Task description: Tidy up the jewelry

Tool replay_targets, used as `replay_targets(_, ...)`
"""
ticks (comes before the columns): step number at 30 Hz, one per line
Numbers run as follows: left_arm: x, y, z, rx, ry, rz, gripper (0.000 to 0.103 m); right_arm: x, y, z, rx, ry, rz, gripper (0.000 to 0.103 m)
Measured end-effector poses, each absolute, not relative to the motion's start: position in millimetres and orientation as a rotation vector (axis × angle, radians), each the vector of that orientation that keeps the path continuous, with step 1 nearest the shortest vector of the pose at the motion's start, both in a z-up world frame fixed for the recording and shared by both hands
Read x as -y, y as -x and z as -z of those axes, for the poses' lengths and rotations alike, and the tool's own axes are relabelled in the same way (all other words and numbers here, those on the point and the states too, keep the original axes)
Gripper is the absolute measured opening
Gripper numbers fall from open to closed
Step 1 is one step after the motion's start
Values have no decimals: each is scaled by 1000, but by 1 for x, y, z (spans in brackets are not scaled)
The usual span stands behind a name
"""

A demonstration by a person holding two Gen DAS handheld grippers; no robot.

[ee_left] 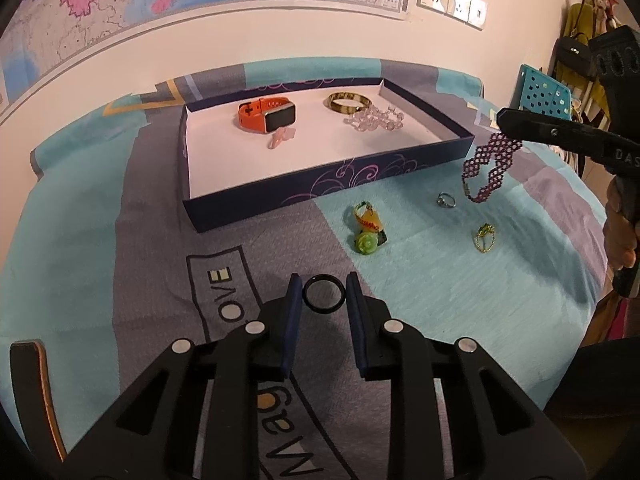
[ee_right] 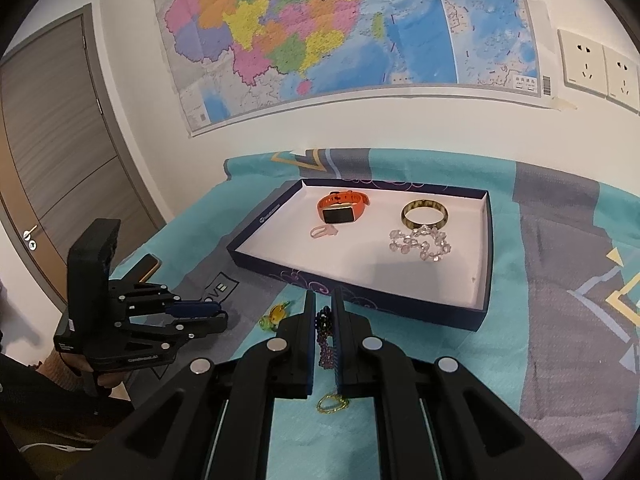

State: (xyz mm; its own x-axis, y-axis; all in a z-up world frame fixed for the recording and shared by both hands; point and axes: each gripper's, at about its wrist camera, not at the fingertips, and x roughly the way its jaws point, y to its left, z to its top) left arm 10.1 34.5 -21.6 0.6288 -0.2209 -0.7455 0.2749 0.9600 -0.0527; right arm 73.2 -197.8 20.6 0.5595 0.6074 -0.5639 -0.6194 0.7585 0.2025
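In the left wrist view, a black ring (ee_left: 324, 294) is being gripped between the fingers of the left gripper (ee_left: 323, 296) above the bedspread (ee_left: 420, 248), while a purple beaded bracelet (ee_left: 490, 168) is being dangled from the right gripper (ee_left: 505, 117), just right of the box (ee_left: 280, 196). In the right wrist view, the bracelet is being pinched by the closed fingers (ee_right: 309, 320), near the box's front wall, with the orange watch (ee_right: 342, 207) and bangle (ee_right: 424, 216) being kept inside.

I see a cream wall, big coloured map (ee_right: 340, 36) at twelve o'clock, sockets (ee_right: 600, 66) at two, grey door (ee_right: 52, 152) at nine, teal-grey bedspread (ee_right: 560, 320) below.
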Motion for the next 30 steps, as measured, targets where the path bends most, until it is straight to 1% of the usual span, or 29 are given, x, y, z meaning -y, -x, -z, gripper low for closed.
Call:
replay_targets(16,-34,-17,-3,-782,-45,321,23,193,-87,-37,-629,61,-733,6)
replay_targets(30,-32,-42,-19,-743,-55,325,23,190,-114,-48,-604,61,-717,6)
